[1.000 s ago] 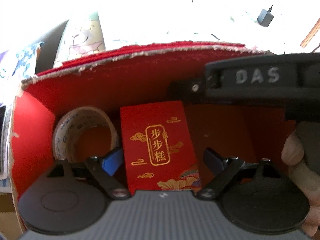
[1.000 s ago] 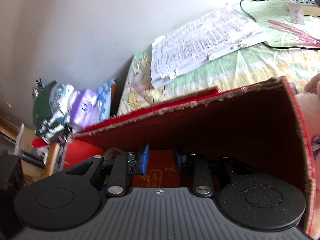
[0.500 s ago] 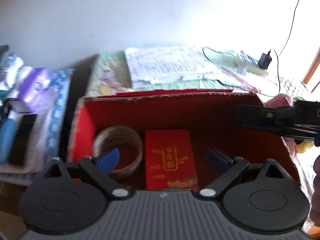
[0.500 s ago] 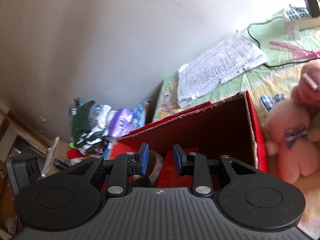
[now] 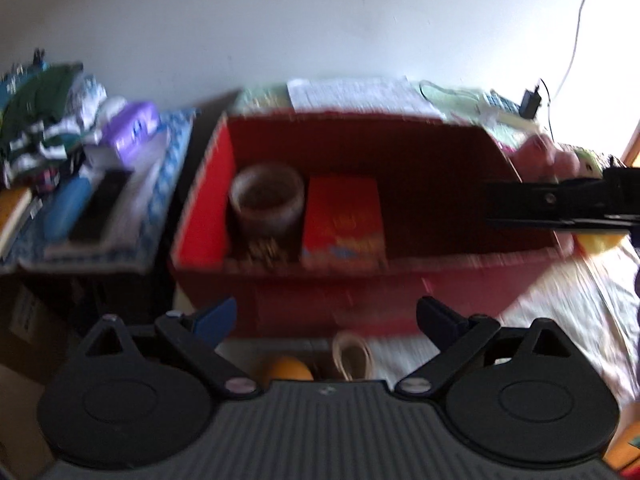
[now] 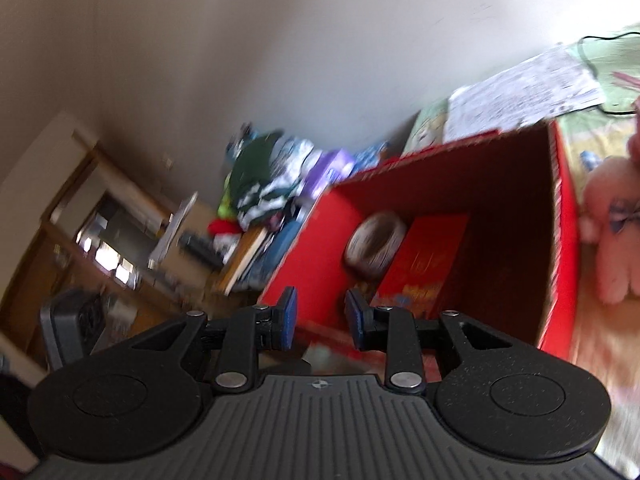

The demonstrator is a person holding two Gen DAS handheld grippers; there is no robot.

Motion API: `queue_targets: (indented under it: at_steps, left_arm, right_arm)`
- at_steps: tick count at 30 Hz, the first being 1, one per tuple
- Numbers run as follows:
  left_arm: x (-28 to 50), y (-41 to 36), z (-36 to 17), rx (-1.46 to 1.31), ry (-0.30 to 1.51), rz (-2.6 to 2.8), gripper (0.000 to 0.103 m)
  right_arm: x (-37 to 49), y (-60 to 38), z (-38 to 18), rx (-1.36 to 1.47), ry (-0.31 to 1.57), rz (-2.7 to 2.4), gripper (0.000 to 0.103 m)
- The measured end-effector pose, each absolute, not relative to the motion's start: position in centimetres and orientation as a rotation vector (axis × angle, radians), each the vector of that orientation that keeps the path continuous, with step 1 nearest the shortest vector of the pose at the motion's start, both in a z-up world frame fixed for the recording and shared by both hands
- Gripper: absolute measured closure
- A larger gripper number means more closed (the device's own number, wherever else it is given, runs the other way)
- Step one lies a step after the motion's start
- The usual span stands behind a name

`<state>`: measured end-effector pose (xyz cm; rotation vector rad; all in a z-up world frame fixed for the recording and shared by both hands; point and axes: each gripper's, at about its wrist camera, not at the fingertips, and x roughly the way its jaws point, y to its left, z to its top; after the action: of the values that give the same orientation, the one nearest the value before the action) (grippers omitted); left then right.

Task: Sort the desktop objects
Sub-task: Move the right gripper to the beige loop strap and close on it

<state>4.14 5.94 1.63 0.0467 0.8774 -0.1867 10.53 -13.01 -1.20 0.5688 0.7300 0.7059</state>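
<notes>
A red cardboard box (image 5: 204,216) holds a roll of clear tape (image 5: 266,196) and a red gold-printed packet (image 5: 342,216) side by side at its left end. My left gripper (image 5: 326,316) hangs open and empty in front of the box's near wall. Under it lie an orange round thing (image 5: 288,370) and a small beige ring (image 5: 352,360). In the right wrist view the box (image 6: 560,240), tape roll (image 6: 376,244) and packet (image 6: 428,256) are seen from the near left corner. My right gripper (image 6: 320,318) holds nothing, its pads a narrow gap apart.
A side stand left of the box carries clothes and packets (image 5: 80,128) and a dark flat device (image 5: 100,208). Printed papers (image 5: 352,92) and a cable with a charger (image 5: 530,100) lie behind the box. A pink plush toy (image 6: 616,240) sits at its right.
Both grippers have drawn back and up out of the box. The left one has gone from just over the packet to outside the near wall. Both views are motion-blurred.
</notes>
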Motion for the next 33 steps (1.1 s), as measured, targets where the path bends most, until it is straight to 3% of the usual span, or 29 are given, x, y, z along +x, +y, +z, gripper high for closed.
queue_targets:
  at_steps: [7,14,16,22,33]
  left_arm:
    - [1.6,5.5,-1.4,-0.007,0.975,-0.227,0.007]
    - [1.2,5.0,-3.7,-0.009,1.010,-0.223,0.008]
    - [1.3,4.6,-4.3,0.002,1.019,-0.219,0.012]
    - [1.7,4.0,-6.0,-0.006,1.047,-0.225,0.017]
    - [2.4,5.4,-7.5,-0.053,1.075,-0.227,0.022]
  right_arm:
    - [8.3,-10.0,-3.3,0.398,0.816,0.800,0.072]
    - [9.0,-9.6,-6.6,0.492,0.974,0.769,0.072]
    - [9.1,-9.2,-7.4,0.510,1.016,0.756,0.072]
    - [9.4,-8.1,-9.3,0.552,1.154,0.733,0.060]
    - [10.7,-6.5,-11.1,0.593,1.298,0.689,0.061]
